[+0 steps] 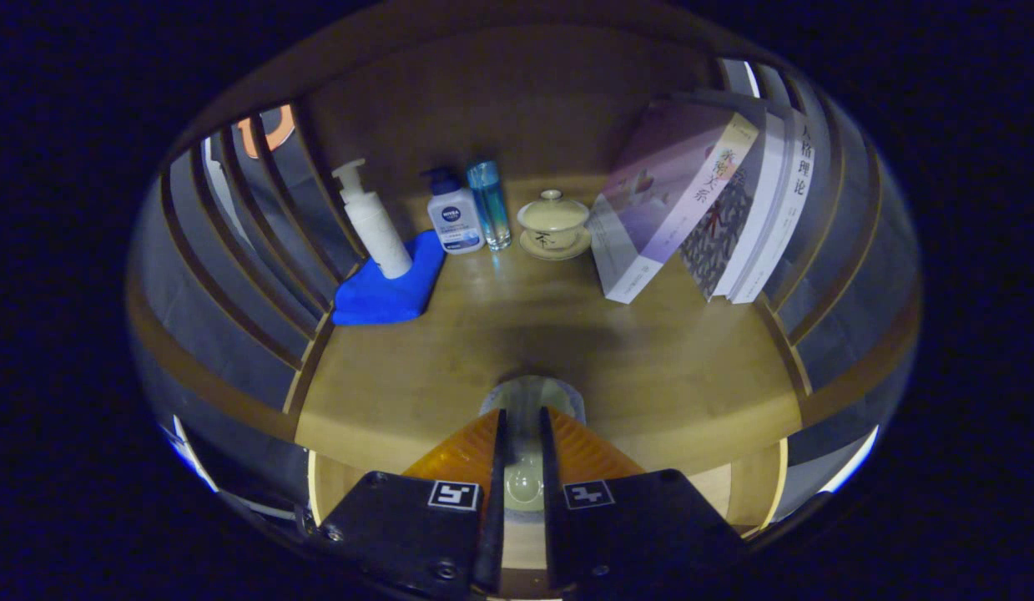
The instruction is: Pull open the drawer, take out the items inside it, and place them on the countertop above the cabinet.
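1. Tool (523, 438) at lower centre of frame, fingers close together with only a narrow gap, pinching a small pale glazed cup (529, 401); both fingers press on its rim/wall.
2. Cup sits between the fingertips, its round mouth showing just ahead of them and its base seen in the gap lower down; whether it touches the wood below, cannot tell.
3. Light brown wooden worktop (667, 376) spreads ahead of the tool, front edge curving across lower frame.
4. Upper left of centre: white pump bottle (371, 224) standing on a folded blue cloth (389, 288).
5. Just right of it: white bottle with dark blue pump cap (453, 215), upright, at the cloth's edge.
6. Touching or just beside that: slim clear blue-tinted bottle (490, 204), upright.
7. Centre top: cream lidded tea bowl on saucer (554, 224), well beyond the fingers.
8. Upper right: row of leaning paperback books (700, 204), tilted to the right against the side slats.
9. Wooden slatted side rails (241, 250) on left, same on right; plain wooden back panel behind the items.
10. Drawer front: hidden by tool, cannot tell.
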{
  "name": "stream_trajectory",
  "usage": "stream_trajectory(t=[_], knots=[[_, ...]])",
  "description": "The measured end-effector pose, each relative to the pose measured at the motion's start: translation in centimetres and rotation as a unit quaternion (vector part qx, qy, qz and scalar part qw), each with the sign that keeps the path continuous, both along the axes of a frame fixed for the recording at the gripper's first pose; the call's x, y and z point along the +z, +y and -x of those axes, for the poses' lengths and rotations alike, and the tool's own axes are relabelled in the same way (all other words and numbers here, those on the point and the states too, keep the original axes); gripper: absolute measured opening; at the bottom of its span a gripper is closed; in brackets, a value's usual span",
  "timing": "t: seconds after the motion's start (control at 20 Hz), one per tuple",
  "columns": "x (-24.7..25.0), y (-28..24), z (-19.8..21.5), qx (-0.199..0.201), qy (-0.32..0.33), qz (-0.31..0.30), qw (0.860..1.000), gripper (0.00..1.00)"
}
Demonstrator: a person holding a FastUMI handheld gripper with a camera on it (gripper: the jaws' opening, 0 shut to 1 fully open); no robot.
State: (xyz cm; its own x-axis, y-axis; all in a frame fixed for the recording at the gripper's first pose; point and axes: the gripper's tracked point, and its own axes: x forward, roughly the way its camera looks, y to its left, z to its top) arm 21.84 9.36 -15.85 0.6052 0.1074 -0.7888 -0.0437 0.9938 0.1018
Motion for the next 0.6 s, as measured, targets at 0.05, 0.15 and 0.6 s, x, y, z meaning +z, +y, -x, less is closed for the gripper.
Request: stream_trajectory(t=[0.05, 0.15, 0.6], knots=[[-0.2, 0.0, -0.1, 0.000, 0.002, -0.001, 1.000, 0.24], [-0.6, -0.1, 0.0, -0.002, 0.008, -0.001, 1.000, 0.24], [0.2, -0.9, -0.1, -0.001, -0.023, 0.007, 1.000, 0.45]])
